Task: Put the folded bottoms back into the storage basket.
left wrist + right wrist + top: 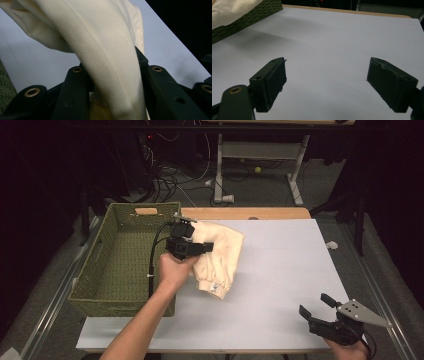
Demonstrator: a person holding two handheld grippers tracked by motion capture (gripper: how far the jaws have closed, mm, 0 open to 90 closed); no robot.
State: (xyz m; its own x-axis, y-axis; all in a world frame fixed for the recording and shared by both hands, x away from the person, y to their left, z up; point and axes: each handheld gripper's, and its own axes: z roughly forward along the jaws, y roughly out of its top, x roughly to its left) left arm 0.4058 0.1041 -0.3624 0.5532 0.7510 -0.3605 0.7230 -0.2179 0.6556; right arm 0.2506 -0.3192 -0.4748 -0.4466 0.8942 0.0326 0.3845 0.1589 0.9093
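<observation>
A cream ribbed garment hangs folded from my left gripper, which is shut on it just right of the green woven basket. In the left gripper view the cream garment runs up between the two black jaws, pinched there, and drapes away over the white table. The garment's lower cuff end reaches the table near the basket's right wall. My right gripper rests at the table's front right corner, open, nothing between its fingers; in the right gripper view its pads stand wide apart over the bare white surface.
The white table top stretches between the two grippers. A wooden strip runs along its far edge. Beyond the table, a desk frame, cables and a small yellow ball lie on the dark floor. The basket corner shows at upper left.
</observation>
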